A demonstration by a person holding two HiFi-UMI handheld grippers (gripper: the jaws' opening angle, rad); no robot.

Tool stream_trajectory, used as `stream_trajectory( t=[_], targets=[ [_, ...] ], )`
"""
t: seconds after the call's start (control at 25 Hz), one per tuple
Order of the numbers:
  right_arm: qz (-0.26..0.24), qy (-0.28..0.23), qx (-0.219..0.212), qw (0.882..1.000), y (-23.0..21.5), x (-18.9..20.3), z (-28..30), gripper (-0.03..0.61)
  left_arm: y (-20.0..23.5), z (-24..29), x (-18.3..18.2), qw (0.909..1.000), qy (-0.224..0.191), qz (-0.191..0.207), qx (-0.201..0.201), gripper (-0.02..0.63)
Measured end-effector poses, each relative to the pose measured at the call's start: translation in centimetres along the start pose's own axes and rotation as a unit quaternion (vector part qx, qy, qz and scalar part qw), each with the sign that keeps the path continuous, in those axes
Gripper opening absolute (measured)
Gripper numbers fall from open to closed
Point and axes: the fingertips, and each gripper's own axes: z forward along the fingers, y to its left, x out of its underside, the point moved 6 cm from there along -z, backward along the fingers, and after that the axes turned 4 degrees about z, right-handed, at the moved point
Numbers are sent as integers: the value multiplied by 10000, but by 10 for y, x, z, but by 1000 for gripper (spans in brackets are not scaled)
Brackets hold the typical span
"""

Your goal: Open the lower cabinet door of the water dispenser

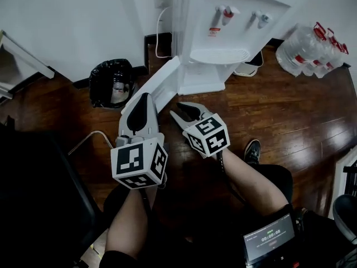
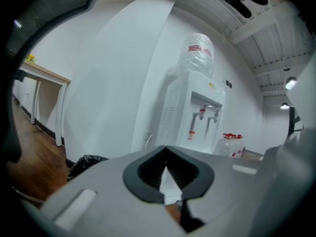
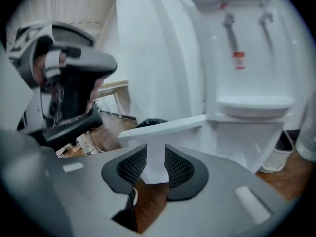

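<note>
Already door hanging open; likely light, stiff, gripping best at free edge; right hand-held gripper gaping empty, left hand-held gripper pressing together.

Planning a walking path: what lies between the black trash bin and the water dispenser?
The open white cabinet door stands between them, over wood floor; the head view shows it.

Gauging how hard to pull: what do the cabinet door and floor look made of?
Cabinet door: probably white plastic, smooth and slightly glossy like the dispenser body; painted metal is possible. Floor: dark wood or laminate planks, glossy, showing seams and light reflections.
</note>
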Motion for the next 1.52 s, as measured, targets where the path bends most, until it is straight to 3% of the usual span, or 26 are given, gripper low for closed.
stream_trajectory(
  t=[0.16, 0.28, 0.44, 0.64, 0.84, 1.0, 1.16, 1.36, 1.52],
  targets=[
    [395, -778, 994, 9912, -70, -33, -107, 66, -61, 24, 0, 9982, 22, -9, 600, 21],
    [555, -1434, 1588, 9753, -104, -53, -173, 43, -115, 40, 10, 9924, 85, 432, 1147, 21],
    [288, -2051, 2177, 9538, -132, -61, -215, 20, -163, 56, 26, 9837, 202, 838, 1581, 21],
    [45, -2442, 1918, 9506, -137, -75, -212, 6, -180, 68, 32, 9809, 208, 806, 1760, 21],
    [-51, -2520, 1588, 9546, -123, -85, -203, 5, -176, 72, 31, 9816, 273, 807, 1708, 21],
    [-420, -2688, 1493, 9506, -117, -102, -193, 6, -167, 75, 33, 9805, 207, 949, 1707, 21],
    [-275, -2706, 1465, 9511, -120, -107, -188, 5, -168, 69, 25, 9816, 174, 953, 1647, 21],
    [-171, -2559, 1569, 9537, -126, -101, -194, 5, -174, 67, 26, 9819, 439, 778, 1671, 21],
    [-168, -2504, 1554, 9554, -126, -103, -190, 5, -168, 73, 31, 9821, 299, 755, 1702, 21]
  ],
)
